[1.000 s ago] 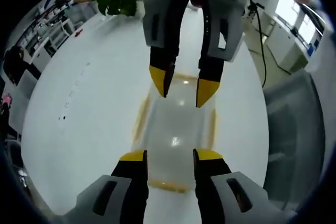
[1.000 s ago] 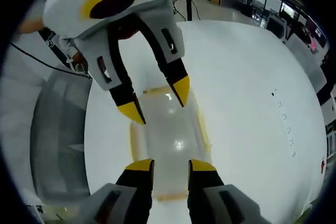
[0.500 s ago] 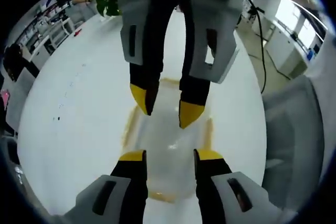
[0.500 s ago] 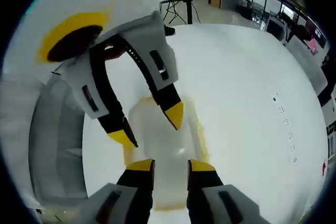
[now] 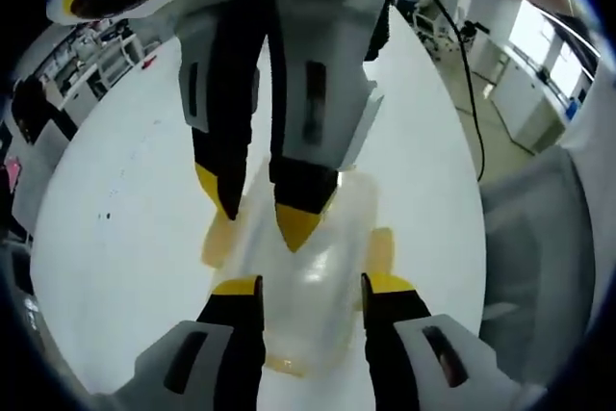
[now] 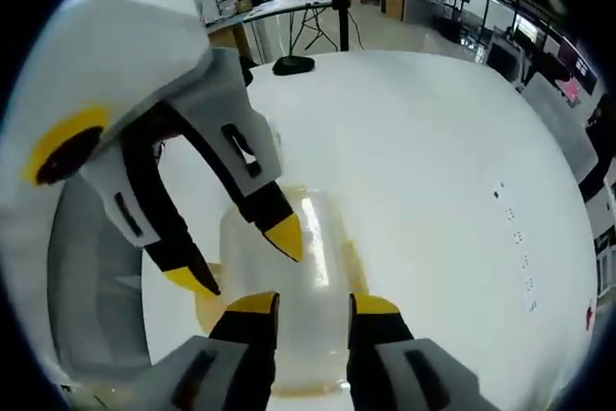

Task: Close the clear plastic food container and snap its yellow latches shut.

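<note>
Left gripper view: left gripper (image 5: 300,286) fingers spread over the near end of the clear container (image 5: 308,276) on the white worktop (image 5: 125,199). Right gripper (image 5: 258,214) comes in opposite, fingers spread, tips at the lid; yellow latches (image 5: 379,249) flank it.

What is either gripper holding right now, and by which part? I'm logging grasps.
Nothing is held. The left gripper and right gripper both stand open over the clear container on the white table, jaws apart.
</note>
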The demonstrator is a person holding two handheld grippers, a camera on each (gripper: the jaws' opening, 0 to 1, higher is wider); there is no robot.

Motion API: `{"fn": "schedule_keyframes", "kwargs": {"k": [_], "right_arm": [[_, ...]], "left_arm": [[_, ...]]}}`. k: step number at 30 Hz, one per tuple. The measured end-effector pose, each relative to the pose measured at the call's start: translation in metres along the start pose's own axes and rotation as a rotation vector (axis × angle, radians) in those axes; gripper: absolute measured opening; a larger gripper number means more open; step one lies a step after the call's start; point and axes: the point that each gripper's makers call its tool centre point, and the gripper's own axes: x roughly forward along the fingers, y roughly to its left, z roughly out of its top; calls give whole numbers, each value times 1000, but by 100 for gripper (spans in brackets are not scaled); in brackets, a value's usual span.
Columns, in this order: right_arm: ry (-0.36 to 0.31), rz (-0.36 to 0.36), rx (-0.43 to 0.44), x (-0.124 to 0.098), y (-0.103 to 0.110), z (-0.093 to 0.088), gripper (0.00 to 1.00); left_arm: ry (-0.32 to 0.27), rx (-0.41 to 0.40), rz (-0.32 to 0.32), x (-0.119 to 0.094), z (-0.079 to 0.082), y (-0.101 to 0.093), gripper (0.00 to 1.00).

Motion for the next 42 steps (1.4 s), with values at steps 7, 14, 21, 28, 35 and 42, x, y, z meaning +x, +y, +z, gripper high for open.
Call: {"fn": "schedule_keyframes", "kwargs": {"k": [7, 14, 21, 28, 35, 42], "right_arm": [[7, 11, -4, 4, -4, -2, 31], [21, 27, -15, 8, -6, -3, 33], [23, 53, -9, 11, -7, -3, 35], [44, 68, -32, 15, -7, -6, 35], [55, 99, -43, 16, -7, -7, 35], [70, 115, -55, 17, -6, -7, 35]], "left_arm": [[-10, 6, 1, 5, -3, -12, 47], [-27, 20, 38, 6, -2, -11, 48], [-32, 46, 74, 8, -4, -13, 51], [-33, 81, 128, 11, -5, -13, 50], [-8, 159, 203, 15, -7, -11, 48], [-7, 153, 228, 15, -6, -8, 46]]}}
